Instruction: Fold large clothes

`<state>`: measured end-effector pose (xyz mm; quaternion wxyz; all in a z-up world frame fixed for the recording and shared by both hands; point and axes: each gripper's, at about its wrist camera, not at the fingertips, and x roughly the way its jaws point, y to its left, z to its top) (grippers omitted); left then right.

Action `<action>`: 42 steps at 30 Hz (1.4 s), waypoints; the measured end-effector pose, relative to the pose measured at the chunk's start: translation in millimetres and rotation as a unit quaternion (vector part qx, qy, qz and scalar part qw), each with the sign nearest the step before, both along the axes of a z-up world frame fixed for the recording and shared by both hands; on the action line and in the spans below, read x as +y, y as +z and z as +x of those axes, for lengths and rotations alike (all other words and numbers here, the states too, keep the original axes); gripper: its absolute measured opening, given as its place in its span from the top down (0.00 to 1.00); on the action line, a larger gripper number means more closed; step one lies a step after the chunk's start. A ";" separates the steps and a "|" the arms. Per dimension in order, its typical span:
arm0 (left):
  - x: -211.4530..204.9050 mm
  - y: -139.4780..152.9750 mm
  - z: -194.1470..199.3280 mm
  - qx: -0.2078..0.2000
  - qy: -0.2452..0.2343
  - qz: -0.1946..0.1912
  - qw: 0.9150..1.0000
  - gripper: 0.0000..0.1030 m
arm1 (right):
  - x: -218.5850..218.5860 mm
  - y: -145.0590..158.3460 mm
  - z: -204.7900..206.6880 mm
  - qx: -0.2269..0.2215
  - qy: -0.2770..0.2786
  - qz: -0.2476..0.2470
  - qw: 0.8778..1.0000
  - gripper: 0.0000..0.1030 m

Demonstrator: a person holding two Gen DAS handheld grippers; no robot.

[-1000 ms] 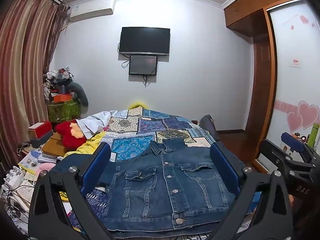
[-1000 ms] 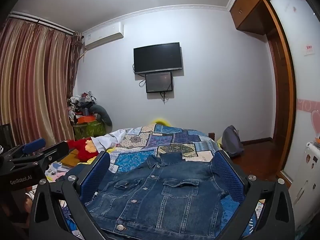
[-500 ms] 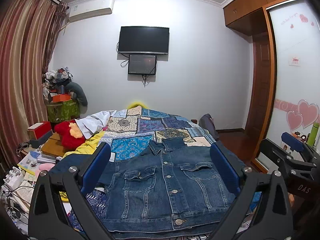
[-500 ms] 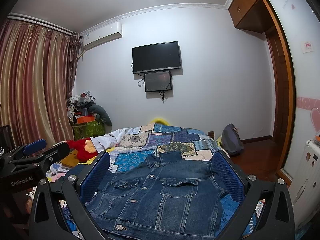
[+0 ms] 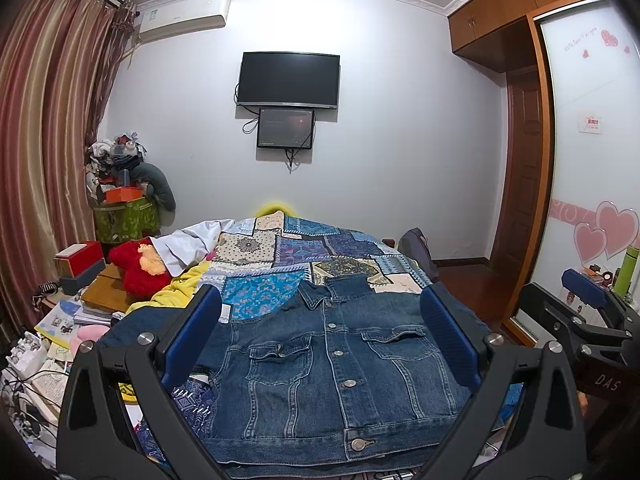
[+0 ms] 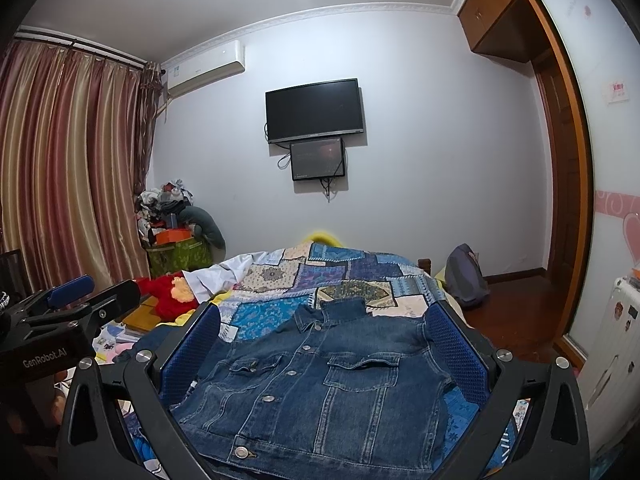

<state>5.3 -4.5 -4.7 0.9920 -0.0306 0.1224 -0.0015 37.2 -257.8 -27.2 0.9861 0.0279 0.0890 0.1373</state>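
A dark blue denim jacket [image 5: 340, 364] lies flat and face up on the patchwork bedspread [image 5: 304, 252], buttoned down the front with silver buttons. Its collar points to 12 o'clock and its hem to 6 o'clock at the bed's near edge. Two flapped chest pockets show, and one sleeve spreads toward 9 o'clock.

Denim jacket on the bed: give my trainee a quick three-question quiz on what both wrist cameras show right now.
1. True or false: the denim jacket lies front side up, buttoned, collar toward the television.
2. Which gripper holds the jacket? A) the left gripper B) the right gripper C) neither
3. Fill in: the red plush toy lies on the ____ side of the bed as the person faces it.

Key: 1 true. 2 C, both are open and hover above the jacket. 3 left.
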 end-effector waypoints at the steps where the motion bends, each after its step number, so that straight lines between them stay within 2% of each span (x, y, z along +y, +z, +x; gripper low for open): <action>1: -0.1 0.1 -0.1 0.000 0.000 0.000 1.000 0.02 | -0.5 0.4 1.3 0.000 0.000 0.000 1.000 0.00; 42: 1.8 -4.5 6.0 0.000 0.001 -0.003 1.000 0.02 | 8.9 -18.8 8.7 0.008 0.000 -0.005 1.000 0.00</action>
